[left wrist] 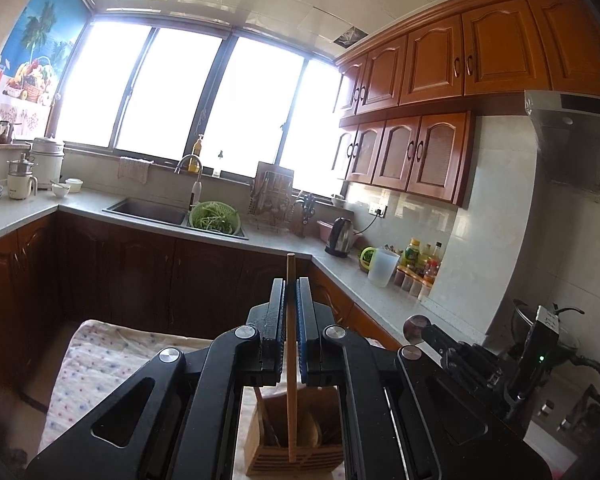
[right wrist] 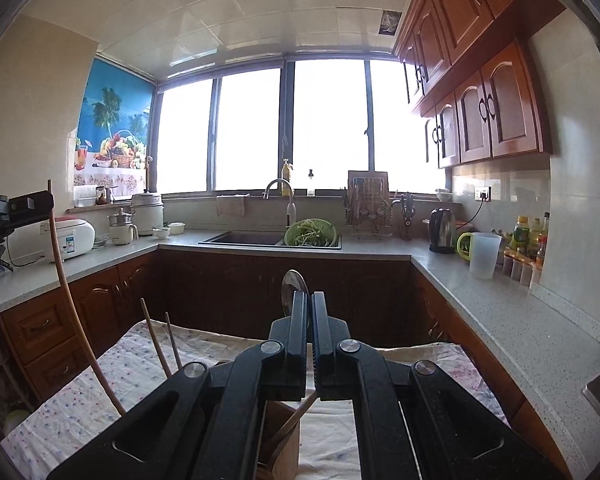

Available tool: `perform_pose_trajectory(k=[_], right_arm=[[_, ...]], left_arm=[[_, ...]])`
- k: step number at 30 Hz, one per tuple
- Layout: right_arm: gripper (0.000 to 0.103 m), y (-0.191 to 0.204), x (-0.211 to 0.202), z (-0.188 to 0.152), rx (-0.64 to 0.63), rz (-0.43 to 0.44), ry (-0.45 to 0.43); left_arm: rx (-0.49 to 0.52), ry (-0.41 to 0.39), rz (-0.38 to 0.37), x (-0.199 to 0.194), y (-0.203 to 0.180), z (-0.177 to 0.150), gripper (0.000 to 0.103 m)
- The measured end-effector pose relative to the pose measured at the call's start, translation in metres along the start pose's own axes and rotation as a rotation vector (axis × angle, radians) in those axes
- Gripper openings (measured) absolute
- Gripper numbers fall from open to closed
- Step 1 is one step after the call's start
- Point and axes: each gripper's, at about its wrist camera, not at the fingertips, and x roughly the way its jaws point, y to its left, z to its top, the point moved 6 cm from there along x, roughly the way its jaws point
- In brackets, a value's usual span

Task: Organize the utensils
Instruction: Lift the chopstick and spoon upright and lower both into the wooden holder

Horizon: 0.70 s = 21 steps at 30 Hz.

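My left gripper is shut on a wooden chopstick, held upright with its lower end inside the wooden utensil holder below. My right gripper is shut on a metal spoon, bowl end up, above the holder. In the left wrist view the right gripper with the spoon bowl is at the right. In the right wrist view the left gripper and its chopstick are at the left. Other sticks stand in the holder.
The holder stands on a table with a dotted cloth. Behind are dark cabinets, a sink with a green colander, a kettle, a plastic jug, bottles and a dish rack on the counter.
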Motion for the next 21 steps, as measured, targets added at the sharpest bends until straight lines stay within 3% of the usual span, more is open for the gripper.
perform_pose_trajectory(k=[6,11,17,21], right_arm=[[0.002,0.006,0.022,0.004,-0.056,-0.058,-0.072],[0.002,0.017,0.033,-0.013,-0.108,-0.083,-0.102],[0.002,0.038,0.031,-0.048,-0.181,-0.075,-0.093],[0.002,0.041,0.032,-0.072,-0.185,-0.061,-0.037]], left_arm=[[-0.007,-0.035,0.028,0.031,0.011,-0.001,0.004],[-0.006,-0.042,0.063,0.046,0.018,-0.027,0.004],[-0.007,-0.004,0.077,0.054,0.021,-0.069,0.004],[-0.007,0.049,0.077,0.059,0.023,-0.094,0.004]])
